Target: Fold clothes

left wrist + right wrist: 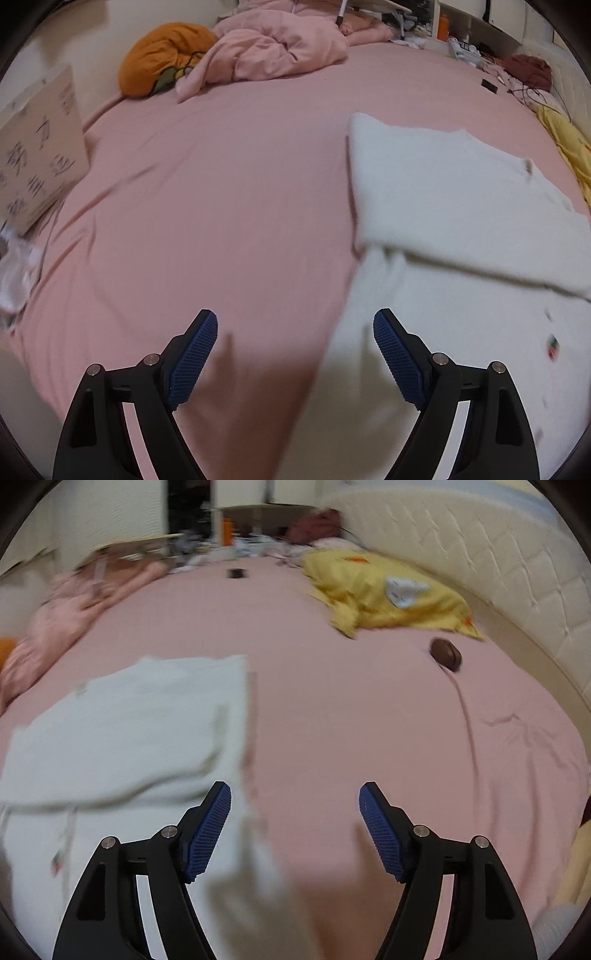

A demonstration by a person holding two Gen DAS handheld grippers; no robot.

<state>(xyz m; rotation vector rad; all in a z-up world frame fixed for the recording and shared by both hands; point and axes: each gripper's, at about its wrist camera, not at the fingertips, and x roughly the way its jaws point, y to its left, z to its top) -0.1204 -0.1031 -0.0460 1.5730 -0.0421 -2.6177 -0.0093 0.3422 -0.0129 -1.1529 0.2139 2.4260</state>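
A white garment [454, 206] lies partly folded on the pink bed sheet [221, 206]; its upper part is folded down over the lower part. In the left wrist view it fills the right side, with a small print [553, 345] near its lower edge. My left gripper [295, 323] is open and empty, over the garment's left edge. In the right wrist view the garment [129, 723] lies at left. My right gripper [295, 794] is open and empty, over the garment's right edge. Both views are motion-blurred.
A crumpled pink duvet [273, 51] and an orange cushion [162, 55] lie at the far end. A cardboard box [37, 147] stands at the left. A yellow cloth [388, 594], a brown round object [446, 654] with a cord, and a padded headboard [498, 561] are at right.
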